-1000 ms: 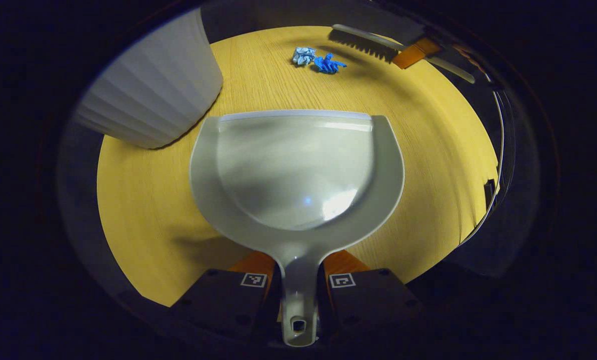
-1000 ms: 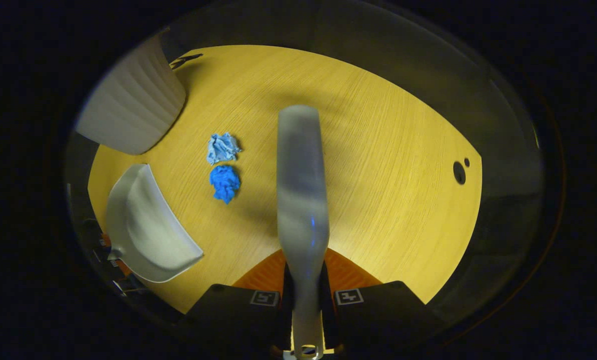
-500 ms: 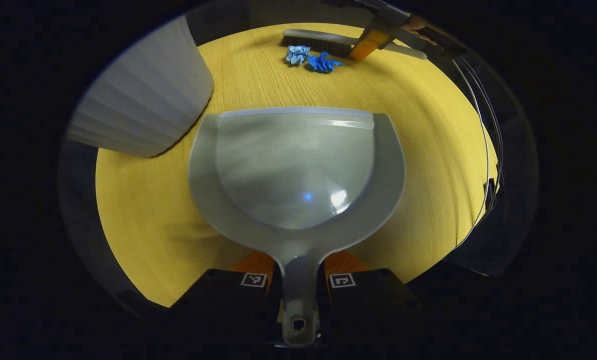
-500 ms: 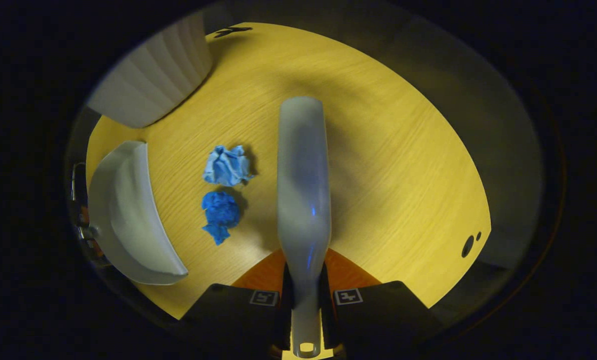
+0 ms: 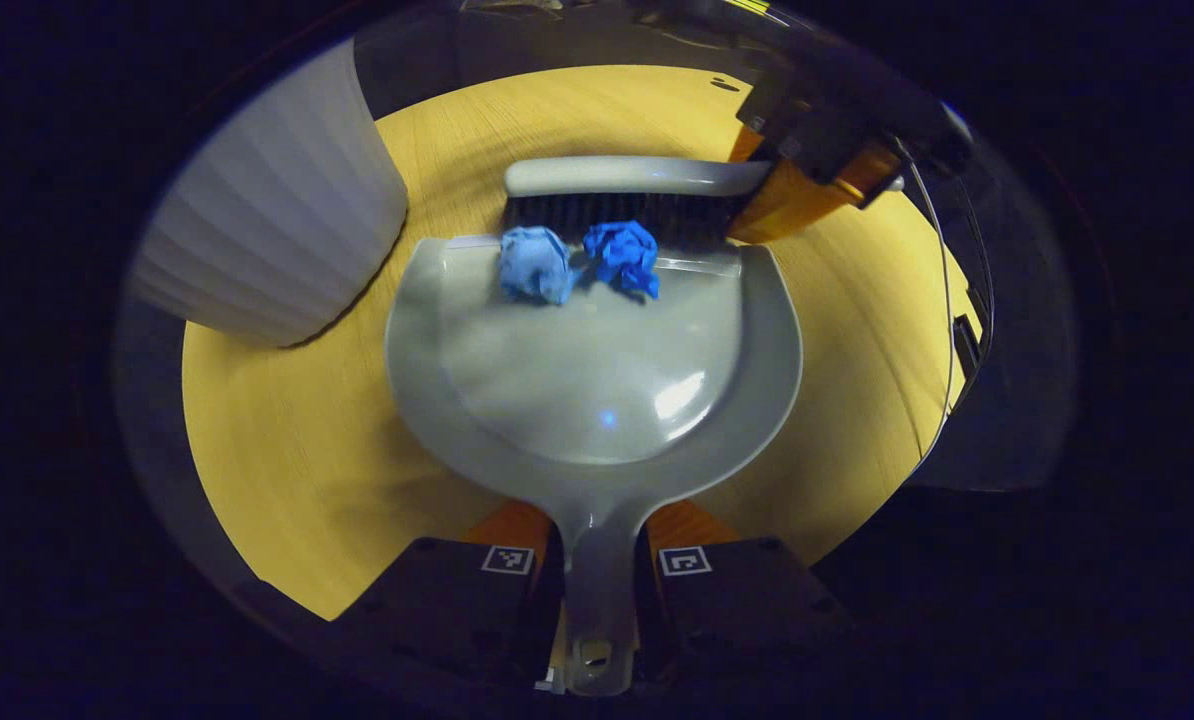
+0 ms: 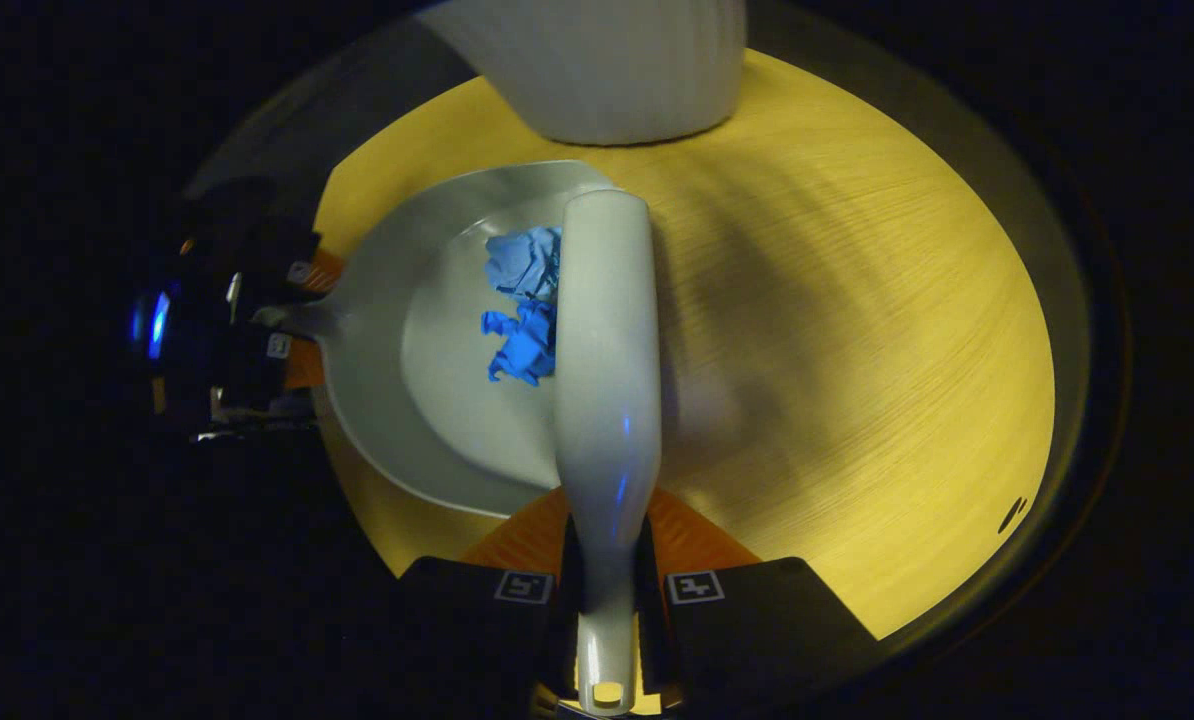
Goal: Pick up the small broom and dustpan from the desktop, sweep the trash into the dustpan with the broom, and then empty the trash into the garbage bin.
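Left gripper view: left gripper (image 5: 597,560) clamps the dustpan (image 5: 597,380) by its handle, both fingers pressed against the stem. Pan lies flat on the desk (image 5: 287,440), open lip facing away from the gripper. Two pieces of trash sit just inside the lip: light blue wad (image 5: 535,264) and, beside it, dark blue wad (image 5: 623,256) (the two nearly touch). Broom (image 5: 627,190) lies across the lip behind them, bristles down against both wads. Right gripper (image 5: 807,165) grips the broom's handle end, near the far edge of the desk. White ribbed garbage bin (image 5: 272,220) stands close beside the pan's lip corner, toward the desk's far edge.

Right gripper view: right gripper (image 6: 607,590) closed on the broom (image 6: 605,360) handle, fingers pressing both sides. Broom back runs along the pan's lip; both wads (image 6: 522,300) rest against its bristle side, inside the dustpan (image 6: 437,360). Left gripper (image 6: 257,340) holds the pan's handle. Bin (image 6: 607,60) stands just beyond the broom's tip, at the desk's far edge.
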A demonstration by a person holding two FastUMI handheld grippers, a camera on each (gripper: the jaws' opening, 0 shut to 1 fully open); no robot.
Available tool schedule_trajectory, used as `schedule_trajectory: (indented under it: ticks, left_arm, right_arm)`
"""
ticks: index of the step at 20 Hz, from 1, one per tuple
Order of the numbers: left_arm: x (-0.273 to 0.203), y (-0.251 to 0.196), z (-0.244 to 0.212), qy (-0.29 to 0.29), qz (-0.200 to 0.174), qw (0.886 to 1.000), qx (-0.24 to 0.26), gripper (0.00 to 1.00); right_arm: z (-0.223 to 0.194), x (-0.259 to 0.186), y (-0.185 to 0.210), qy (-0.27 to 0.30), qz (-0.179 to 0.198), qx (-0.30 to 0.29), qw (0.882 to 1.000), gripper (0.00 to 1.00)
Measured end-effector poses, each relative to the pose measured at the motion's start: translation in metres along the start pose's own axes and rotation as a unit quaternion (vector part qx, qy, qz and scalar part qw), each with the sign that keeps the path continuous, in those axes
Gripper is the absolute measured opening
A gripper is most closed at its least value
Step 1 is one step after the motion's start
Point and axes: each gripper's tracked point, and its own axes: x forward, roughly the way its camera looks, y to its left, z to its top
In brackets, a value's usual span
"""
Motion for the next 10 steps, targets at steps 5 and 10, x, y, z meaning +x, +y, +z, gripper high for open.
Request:
schedule_trajectory:
  ticks: [5, 10]
  left_arm:
    - [-0.004, -0.013, -0.016, -0.022, -0.023, 0.999, -0.013, 0.29]
    - [-0.04, -0.029, -0.032, -0.037, -0.03, 0.999, -0.021, 0.29]
  right_arm:
    - [0.0, -0.027, -0.022, -0.032, -0.024, 0.054, 0.998, 0.28]
    - [-0.033, -0.043, -0.066, -0.071, -0.054, 0.154, 0.984, 0.27]
